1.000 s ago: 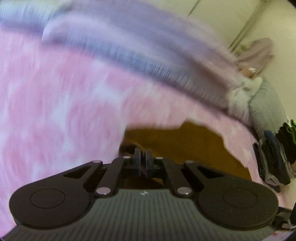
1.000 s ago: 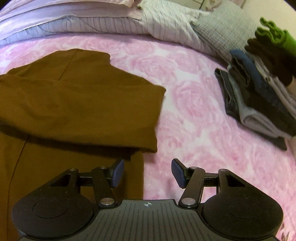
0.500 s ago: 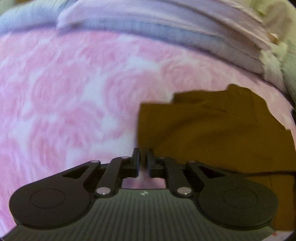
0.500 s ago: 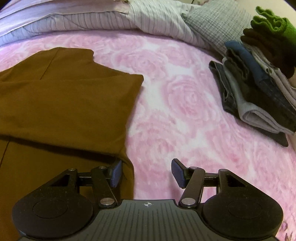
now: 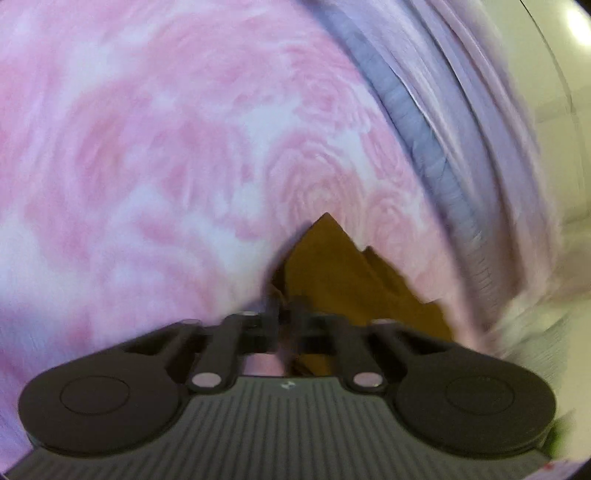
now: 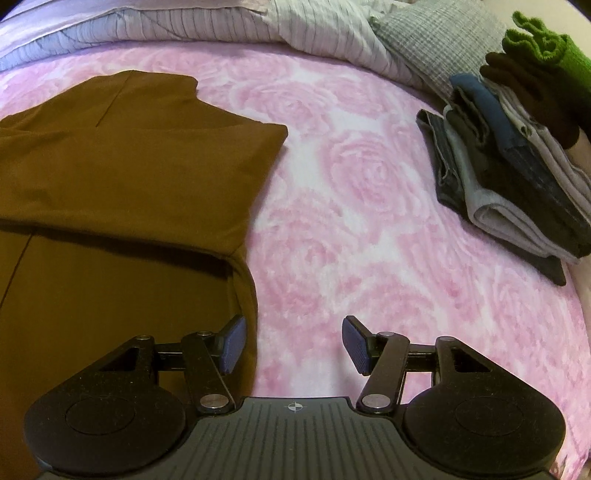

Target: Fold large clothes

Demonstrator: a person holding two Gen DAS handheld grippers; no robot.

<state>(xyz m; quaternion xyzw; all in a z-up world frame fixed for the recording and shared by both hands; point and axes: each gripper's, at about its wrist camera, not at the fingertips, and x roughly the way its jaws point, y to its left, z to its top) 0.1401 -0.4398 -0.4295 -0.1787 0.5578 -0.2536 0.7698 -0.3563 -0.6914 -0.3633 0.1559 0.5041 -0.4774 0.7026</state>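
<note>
A brown garment (image 6: 122,166) lies on the pink rose-patterned bed cover (image 6: 369,229), its upper part folded over the lower part. My right gripper (image 6: 291,345) is open just above the cover at the garment's right edge; its left pad (image 6: 232,343) overlaps the cloth. The blurred left wrist view shows my left gripper (image 5: 286,314) with its jaws together on a corner of the brown garment (image 5: 343,280), and cloth shows both above and below the fingers.
A stack of folded clothes (image 6: 517,166) in grey, blue, dark brown and green sits at the right. A striped duvet (image 6: 258,29) and a grey pillow (image 6: 436,40) run along the far side. Bare pink cover lies between garment and stack.
The left gripper has swung fast with the brown corner, and its view has turned towards the duvet and wall. The right gripper has drifted slightly, still open at the garment's right edge.
</note>
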